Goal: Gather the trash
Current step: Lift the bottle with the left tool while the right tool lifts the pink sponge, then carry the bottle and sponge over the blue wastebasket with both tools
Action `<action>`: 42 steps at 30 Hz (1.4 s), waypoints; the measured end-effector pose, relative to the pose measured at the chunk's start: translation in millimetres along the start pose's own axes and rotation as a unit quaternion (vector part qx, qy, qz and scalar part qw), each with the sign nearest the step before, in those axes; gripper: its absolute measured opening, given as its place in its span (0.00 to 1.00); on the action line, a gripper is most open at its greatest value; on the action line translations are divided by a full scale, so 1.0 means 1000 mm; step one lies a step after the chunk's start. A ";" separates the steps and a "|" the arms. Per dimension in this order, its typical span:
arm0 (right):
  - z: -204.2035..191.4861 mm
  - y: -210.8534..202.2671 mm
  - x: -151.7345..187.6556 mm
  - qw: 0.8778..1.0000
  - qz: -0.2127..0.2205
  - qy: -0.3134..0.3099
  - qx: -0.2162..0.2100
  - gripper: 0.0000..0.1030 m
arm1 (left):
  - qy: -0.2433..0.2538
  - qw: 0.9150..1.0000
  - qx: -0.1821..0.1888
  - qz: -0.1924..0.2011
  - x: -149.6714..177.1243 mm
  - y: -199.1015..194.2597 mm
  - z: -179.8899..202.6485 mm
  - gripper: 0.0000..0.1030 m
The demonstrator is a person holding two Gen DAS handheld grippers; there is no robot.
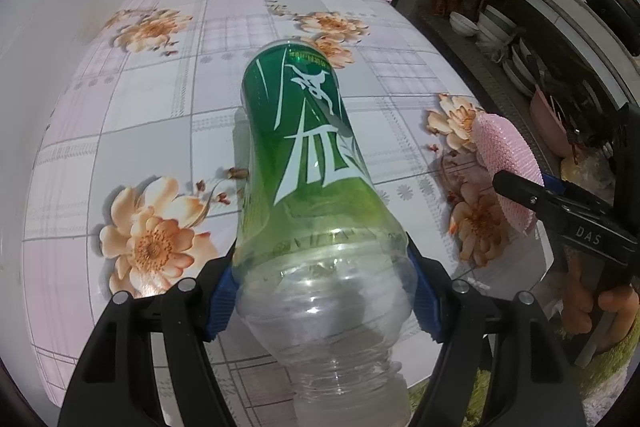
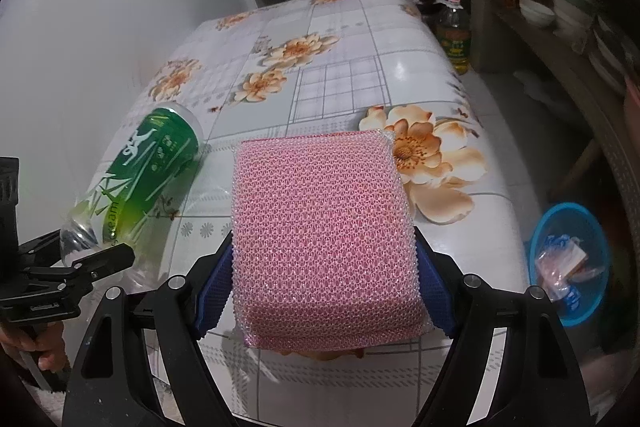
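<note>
Tools both clamp wide: left tool (image 1: 322, 291) grips bottle (image 1: 308, 163), right tool (image 2: 324, 291) grips sponge (image 2: 324, 227).

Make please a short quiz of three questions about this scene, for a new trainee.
1. True or false: the left hand-held gripper is shut on the green-labelled plastic bottle.
2. What is between the blue pads of the right hand-held gripper? A) a pink mesh scouring pad B) a white bowl C) a glass jar
3. Fill in: beside the table, on the floor, stands a ____ basin with wrappers in it.

Key: 1 true; 2 A, the pink mesh scouring pad; 3 blue.
</note>
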State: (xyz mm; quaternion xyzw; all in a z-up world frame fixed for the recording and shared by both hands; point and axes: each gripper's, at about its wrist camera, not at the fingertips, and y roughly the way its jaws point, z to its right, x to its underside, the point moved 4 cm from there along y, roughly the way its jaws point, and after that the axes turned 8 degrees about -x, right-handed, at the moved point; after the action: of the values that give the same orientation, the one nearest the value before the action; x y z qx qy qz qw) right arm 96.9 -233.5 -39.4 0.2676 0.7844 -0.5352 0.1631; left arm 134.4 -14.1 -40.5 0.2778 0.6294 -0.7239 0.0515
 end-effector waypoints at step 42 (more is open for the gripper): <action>0.341 -0.104 0.161 0.838 0.177 0.515 0.038 0.74 | 0.260 0.940 0.180 -0.130 -0.076 0.129 0.385 0.68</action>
State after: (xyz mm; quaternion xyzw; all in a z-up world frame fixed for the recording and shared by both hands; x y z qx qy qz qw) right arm -105.1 -539.9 -175.9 0.6448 0.6736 -0.3117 -0.1825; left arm 123.2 -423.1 -98.0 0.3762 0.5108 -0.7282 -0.2593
